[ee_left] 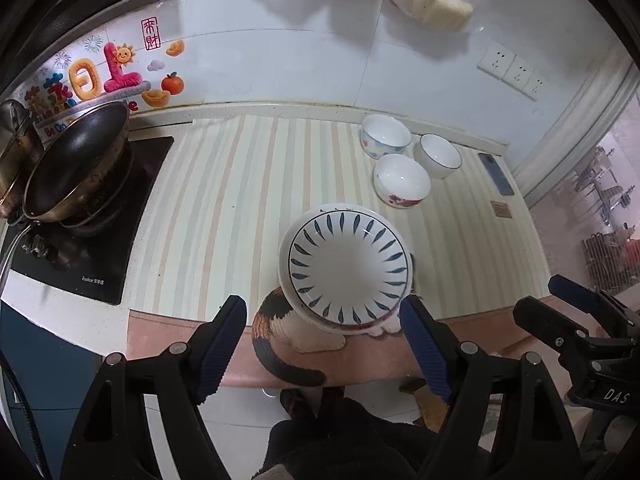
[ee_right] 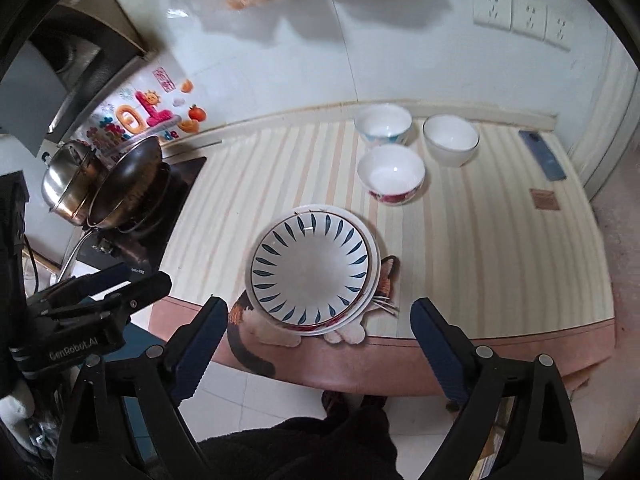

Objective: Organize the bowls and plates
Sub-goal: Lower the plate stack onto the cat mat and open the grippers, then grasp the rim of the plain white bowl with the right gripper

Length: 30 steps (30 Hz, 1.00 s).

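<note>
A stack of plates, its top one white with blue leaf marks (ee_left: 346, 266) (ee_right: 312, 268), sits near the front edge of the striped counter mat. Three white bowls stand apart behind it on the right: one with red flowers (ee_left: 402, 180) (ee_right: 391, 174), one with a blue pattern (ee_left: 386, 135) (ee_right: 383, 124), one with a thin dark rim (ee_left: 439, 155) (ee_right: 451, 139). My left gripper (ee_left: 324, 344) is open and empty, in front of the plates above the counter edge. My right gripper (ee_right: 320, 348) is open and empty, just in front of the plates.
A wok (ee_left: 76, 168) (ee_right: 128, 184) and a steel pot (ee_right: 70, 184) sit on the stove at left. A phone (ee_left: 497, 174) (ee_right: 542, 155) and a small brown card (ee_right: 543, 199) lie at the right. Wall sockets (ee_right: 520, 16) and hanging bags are above.
</note>
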Each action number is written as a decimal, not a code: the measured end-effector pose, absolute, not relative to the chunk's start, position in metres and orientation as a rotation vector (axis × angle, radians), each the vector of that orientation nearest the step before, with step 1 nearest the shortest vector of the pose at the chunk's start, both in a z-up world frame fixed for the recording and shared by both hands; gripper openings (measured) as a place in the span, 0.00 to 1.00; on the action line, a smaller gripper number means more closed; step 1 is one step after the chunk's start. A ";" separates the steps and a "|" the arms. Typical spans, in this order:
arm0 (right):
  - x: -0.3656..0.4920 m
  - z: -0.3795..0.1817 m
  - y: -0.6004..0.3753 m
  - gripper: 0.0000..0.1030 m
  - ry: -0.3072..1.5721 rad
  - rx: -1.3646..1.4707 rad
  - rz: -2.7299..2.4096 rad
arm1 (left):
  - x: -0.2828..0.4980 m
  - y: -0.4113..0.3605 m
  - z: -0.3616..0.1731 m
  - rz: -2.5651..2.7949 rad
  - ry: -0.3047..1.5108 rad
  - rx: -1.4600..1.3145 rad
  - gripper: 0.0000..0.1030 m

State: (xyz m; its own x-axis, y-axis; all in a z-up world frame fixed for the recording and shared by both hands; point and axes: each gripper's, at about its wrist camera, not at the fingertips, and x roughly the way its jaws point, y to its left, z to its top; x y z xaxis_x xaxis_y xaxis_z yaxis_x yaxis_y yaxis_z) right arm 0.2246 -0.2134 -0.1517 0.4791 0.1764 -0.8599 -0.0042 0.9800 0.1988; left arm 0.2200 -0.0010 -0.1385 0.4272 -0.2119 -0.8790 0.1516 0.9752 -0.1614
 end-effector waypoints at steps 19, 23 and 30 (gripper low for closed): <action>0.248 -0.164 -0.256 0.93 1.098 0.296 0.131 | 0.252 -0.038 -0.147 -0.180 1.088 -0.027 0.76; 0.296 -0.187 -0.292 0.93 1.121 0.336 0.140 | 0.300 -0.065 -0.164 -0.155 1.074 -0.051 0.76; 0.400 -0.250 -0.364 0.93 1.203 0.416 0.181 | 0.392 -0.101 -0.225 -0.122 1.201 -0.121 0.76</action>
